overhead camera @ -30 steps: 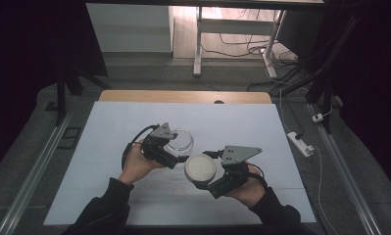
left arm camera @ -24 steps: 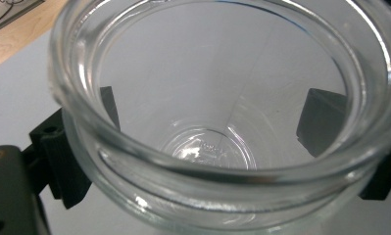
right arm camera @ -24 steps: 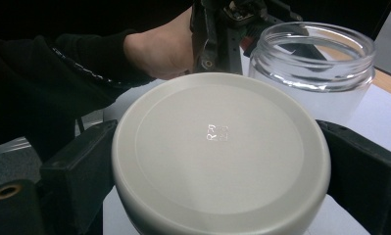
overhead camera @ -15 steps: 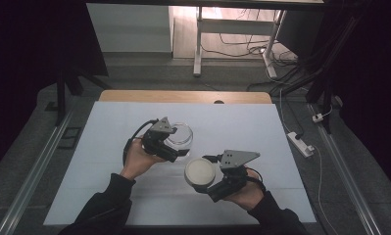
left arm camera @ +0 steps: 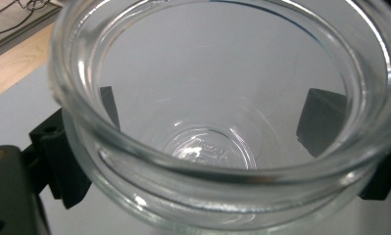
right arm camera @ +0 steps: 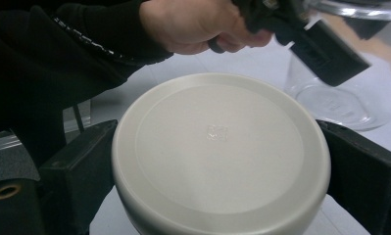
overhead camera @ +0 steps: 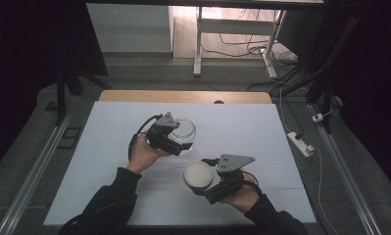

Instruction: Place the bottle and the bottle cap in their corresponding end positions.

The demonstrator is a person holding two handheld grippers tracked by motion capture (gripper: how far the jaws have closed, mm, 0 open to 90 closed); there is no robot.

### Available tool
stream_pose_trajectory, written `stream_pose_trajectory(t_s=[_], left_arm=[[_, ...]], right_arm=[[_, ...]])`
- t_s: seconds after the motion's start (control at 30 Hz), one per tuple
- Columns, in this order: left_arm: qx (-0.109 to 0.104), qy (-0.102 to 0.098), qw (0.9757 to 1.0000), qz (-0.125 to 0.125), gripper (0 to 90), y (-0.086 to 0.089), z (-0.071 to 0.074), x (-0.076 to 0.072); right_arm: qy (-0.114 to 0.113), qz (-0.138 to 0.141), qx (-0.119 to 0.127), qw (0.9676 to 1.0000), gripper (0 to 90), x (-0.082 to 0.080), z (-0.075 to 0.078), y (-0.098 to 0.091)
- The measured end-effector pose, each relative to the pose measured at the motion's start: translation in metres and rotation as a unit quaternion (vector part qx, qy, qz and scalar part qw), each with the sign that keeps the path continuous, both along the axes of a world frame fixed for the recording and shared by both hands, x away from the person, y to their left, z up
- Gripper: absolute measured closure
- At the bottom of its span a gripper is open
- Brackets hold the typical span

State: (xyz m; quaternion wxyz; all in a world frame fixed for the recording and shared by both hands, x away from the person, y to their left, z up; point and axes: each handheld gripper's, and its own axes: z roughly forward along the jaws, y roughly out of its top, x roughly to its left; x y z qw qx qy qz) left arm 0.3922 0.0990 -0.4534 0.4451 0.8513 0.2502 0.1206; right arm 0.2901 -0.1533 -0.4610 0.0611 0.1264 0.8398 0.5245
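A clear glass jar (overhead camera: 183, 133) with an open mouth sits in my left gripper (overhead camera: 179, 144), whose jaws press on its two sides just under the rim. Up close in the left gripper view the jar (left arm camera: 222, 122) is empty, a moulded mark on its base. My right gripper (overhead camera: 203, 182) is shut on a round white lid (overhead camera: 198, 175), held flat, below and to the right of the jar. In the right gripper view the lid (right arm camera: 220, 152) sits between both jaws, with the jar (right arm camera: 350, 93) and the other hand behind it.
A white sheet (overhead camera: 109, 171) covers the table, with a strip of bare wood (overhead camera: 183, 96) along the far edge. A power strip (overhead camera: 299, 142) lies on the floor at the right. Metal rails (overhead camera: 31, 181) run along both sides.
The left gripper has carried the jar up and to the right, farther from the person. The right gripper and lid have shifted slightly lower.
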Motion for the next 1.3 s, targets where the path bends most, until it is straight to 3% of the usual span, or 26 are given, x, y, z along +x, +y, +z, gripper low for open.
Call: stream_pose_trajectory(t_s=[0.53,1.3], left_arm=[[0.004,0.001,1.0000,0.000,7.3,-0.013,-0.013,0.013],[0.007,0.009,0.9999,0.012,7.2,-0.017,-0.036,0.025]], right_arm=[[-0.006,0.003,-0.011,0.9999,6.8,0.003,-0.028,0.018],[0.010,-0.007,-0.076,0.9970,6.8,0.021,-0.069,0.035]])
